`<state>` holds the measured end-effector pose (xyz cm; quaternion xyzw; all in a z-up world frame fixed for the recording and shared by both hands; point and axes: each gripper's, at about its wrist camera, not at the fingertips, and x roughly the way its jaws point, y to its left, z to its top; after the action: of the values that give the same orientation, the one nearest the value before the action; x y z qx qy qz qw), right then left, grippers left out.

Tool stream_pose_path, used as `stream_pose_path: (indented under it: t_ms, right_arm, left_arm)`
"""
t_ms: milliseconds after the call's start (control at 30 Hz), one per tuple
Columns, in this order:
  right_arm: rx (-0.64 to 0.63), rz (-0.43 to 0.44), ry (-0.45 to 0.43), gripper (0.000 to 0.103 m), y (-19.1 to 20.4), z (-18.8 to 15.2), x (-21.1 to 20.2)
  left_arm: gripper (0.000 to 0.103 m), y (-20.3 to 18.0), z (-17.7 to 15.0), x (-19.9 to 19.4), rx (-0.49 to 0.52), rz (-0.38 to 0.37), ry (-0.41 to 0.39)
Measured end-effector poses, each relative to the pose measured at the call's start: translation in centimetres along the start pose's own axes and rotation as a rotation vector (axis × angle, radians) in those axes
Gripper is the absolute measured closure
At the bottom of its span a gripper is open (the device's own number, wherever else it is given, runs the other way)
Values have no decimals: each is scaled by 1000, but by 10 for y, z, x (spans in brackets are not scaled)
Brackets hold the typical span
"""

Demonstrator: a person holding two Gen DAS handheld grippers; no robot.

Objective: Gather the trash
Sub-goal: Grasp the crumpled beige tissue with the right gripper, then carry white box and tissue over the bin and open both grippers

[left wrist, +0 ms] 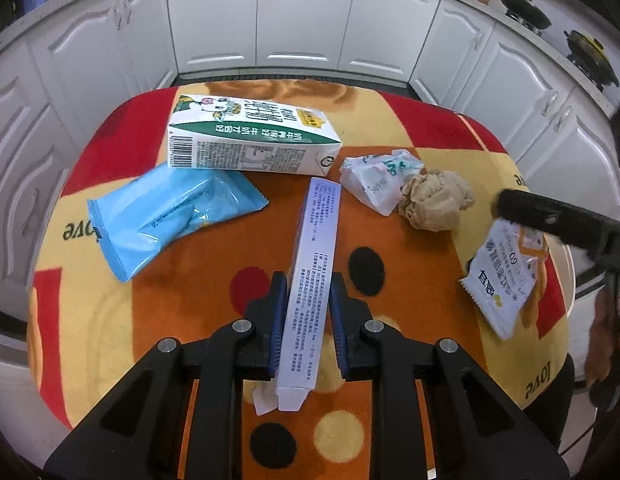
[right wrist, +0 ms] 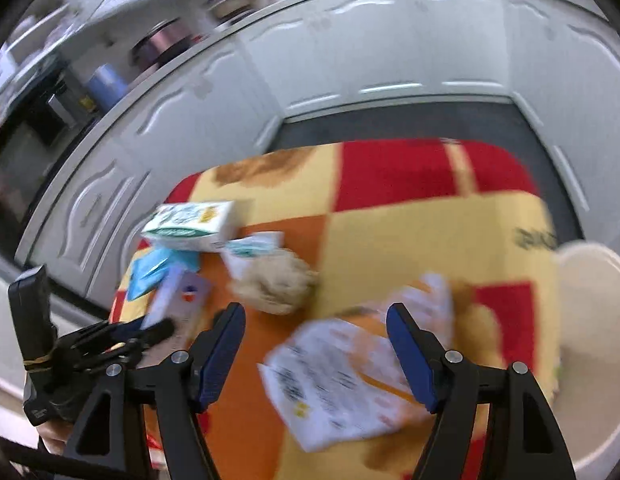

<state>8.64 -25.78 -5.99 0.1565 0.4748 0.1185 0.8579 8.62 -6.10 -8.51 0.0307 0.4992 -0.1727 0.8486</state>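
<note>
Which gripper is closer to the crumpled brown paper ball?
Right. The right gripper hangs open just in front of the paper ball, over a white packet. The left gripper sits farther off, shut on a long box.

The right gripper (right wrist: 316,354) hung with its blue-padded jaws wide apart above a blurred white and orange snack wrapper (right wrist: 342,384) lying on the red, yellow and orange patterned surface (right wrist: 410,236). Beyond it sat a crumpled beige paper ball (right wrist: 275,284), a white and green carton (right wrist: 191,225) and a pale blue packet (right wrist: 149,272). A cream round bin (right wrist: 594,344) stood at the right edge.
</note>
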Motion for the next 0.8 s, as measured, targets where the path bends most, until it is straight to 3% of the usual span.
stream_pose_path:
  t_ms: [167,233,400,600,800]
  right_arm:
    - [-82,-33,71,36,19,8,48]
    - [-89,-43,87,63,19,7,61]
    - [-95,-12,37,83,19,-1,43]
    - [-89,44,-60,83,18,-20,-14]
    - [-71,36,-105,83,7,-39,-44]
  left_arm:
    - [84,-2,1,4,-7,32,1]
    - [84,-1,1,8,-6,36,17]
    - [86,5,-1,5,-36,0,2]
    - [87,-5,-3,-18,-22,-35,-52]
    - [87,-30,-4,-30,10,-37,-76]
